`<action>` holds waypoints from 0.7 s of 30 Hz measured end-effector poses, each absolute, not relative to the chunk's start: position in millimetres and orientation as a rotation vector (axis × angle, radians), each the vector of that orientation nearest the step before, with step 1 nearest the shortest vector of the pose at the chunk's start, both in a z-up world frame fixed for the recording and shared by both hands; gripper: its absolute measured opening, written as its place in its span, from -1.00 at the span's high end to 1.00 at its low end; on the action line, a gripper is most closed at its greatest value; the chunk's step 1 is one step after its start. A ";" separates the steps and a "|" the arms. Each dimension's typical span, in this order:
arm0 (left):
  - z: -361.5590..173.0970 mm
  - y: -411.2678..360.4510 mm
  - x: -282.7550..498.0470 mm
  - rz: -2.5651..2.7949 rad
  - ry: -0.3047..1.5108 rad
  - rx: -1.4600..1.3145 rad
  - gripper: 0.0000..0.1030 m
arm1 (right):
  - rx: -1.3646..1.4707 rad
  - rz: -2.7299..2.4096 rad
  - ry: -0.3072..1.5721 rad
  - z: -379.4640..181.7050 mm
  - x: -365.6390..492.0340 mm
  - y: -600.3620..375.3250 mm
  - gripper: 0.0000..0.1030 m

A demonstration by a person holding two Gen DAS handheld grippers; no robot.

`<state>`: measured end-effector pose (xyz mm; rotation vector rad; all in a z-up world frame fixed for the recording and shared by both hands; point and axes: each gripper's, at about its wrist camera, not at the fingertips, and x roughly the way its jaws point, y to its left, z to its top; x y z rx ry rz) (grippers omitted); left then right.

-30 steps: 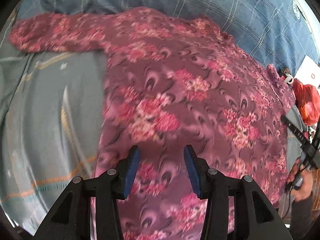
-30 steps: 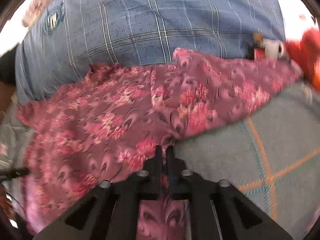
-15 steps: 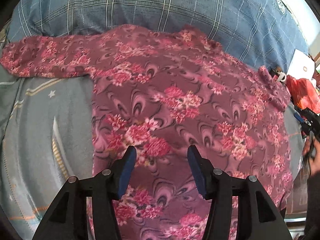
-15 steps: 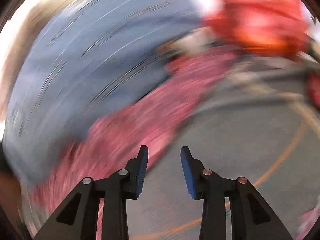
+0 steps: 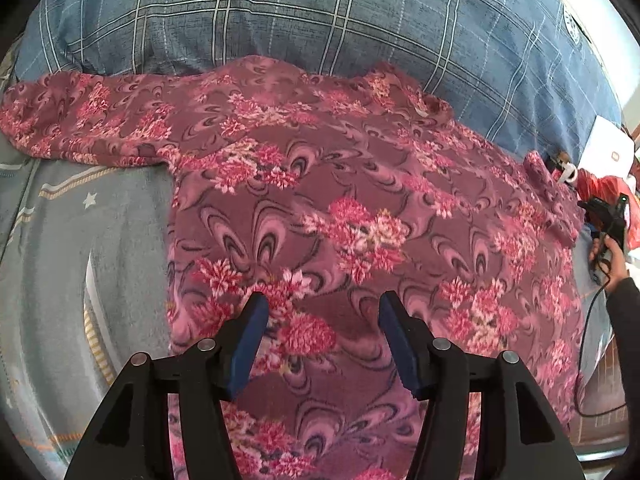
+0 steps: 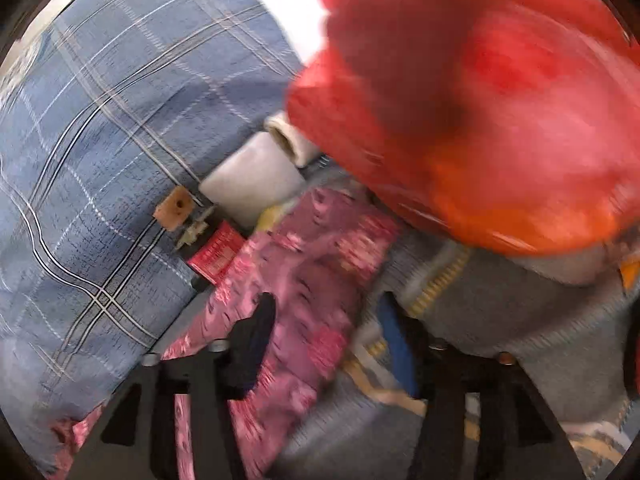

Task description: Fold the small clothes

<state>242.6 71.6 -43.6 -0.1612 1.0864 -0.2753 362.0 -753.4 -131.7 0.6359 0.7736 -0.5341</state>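
We are working over a floral fleece top (image 5: 344,216) that is lying spread flat on the bed (image 5: 80,248), its collar toward a blue plaid pillow (image 5: 320,20) and one sleeve (image 5: 80,120) stretched straight out to the side. We are judging the cloth to be light, soft and floppy: it will sag and drape from any pinch, so we are favouring holds at edges and corners, such as a sleeve cuff, a shoulder seam or the hem, over the middle of the panel.

Our left hand-held gripper (image 5: 320,344) is hovering over the lower body of the top, jaws standing released and having just been opening further, with cloth showing below the gap but nothing pinched.

Our right hand-held gripper (image 6: 326,340) is blurred in its own view; its jaws have just been opening too and are standing apart, empty, poised above the other sleeve end (image 6: 304,264), which is lying near a red bag (image 6: 480,100) and some small clutter (image 6: 216,252). We are judging that cuff to be the right side's likely hold.
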 end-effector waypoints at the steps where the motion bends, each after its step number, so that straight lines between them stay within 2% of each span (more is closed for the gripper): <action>1: -42.4 71.6 245.8 -0.279 1.083 -0.170 -0.12 | 0.609 -0.528 0.791 -132.4 369.0 -749.9 -0.10; 2: -41.0 71.1 248.7 -0.282 1.080 -0.178 -0.11 | 0.554 -0.535 0.814 -130.6 376.8 -744.3 0.40; 3: -38.9 70.3 252.7 -0.283 1.075 -0.183 -0.10 | 0.527 -0.531 0.822 -128.3 380.2 -741.6 0.82; 10: -15.3 57.9 296.3 -0.278 0.979 -0.140 -0.12 | 0.417 -0.530 0.575 -53.3 351.5 -737.0 0.83; 17: -53.9 46.8 342.1 -0.194 1.056 -0.139 -0.11 | 0.355 -0.615 0.663 -56.7 346.0 -751.0 0.82; 21: -49.8 43.5 339.0 -0.233 1.034 -0.154 -0.13 | 0.397 -0.584 0.674 -53.7 338.1 -747.2 0.82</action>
